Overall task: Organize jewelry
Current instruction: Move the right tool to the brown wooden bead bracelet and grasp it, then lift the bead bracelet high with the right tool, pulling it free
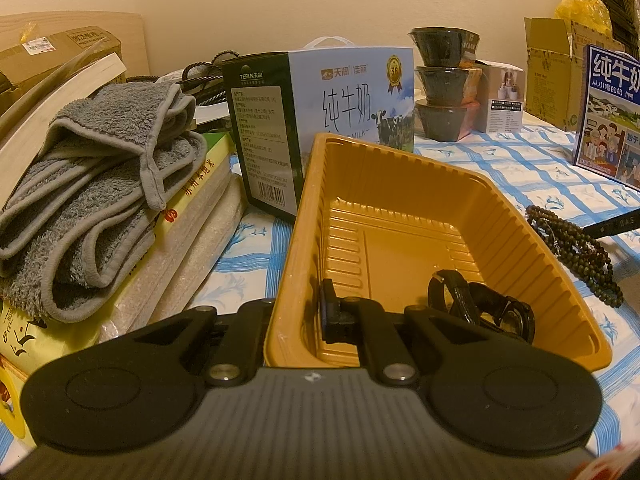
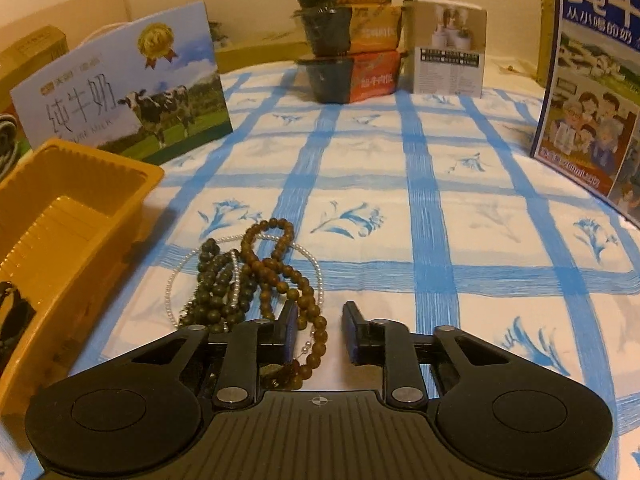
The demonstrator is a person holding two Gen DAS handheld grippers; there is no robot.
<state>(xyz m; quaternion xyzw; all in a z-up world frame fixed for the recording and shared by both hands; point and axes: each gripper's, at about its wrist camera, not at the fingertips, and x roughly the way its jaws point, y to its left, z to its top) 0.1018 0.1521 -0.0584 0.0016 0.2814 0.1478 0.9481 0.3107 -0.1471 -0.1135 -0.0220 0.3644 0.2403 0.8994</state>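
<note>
While the left gripper (image 1: 298,312) is clamped on the yellow tray's (image 1: 404,160) wall, the right gripper (image 2: 320,334) is held over the tabletop (image 2: 440,184). Its jaws are kept partly open — brown beads (image 2: 280,276) lie between them, ungripped.

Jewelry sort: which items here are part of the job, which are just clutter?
Job:
- yellow tray
- black watch in the tray
- brown bead string
- dark green bead string
- pearl strand
- left gripper
- right gripper

Clutter:
- grey towel
- milk carton
- stacked bowls
- blue milk box
</note>
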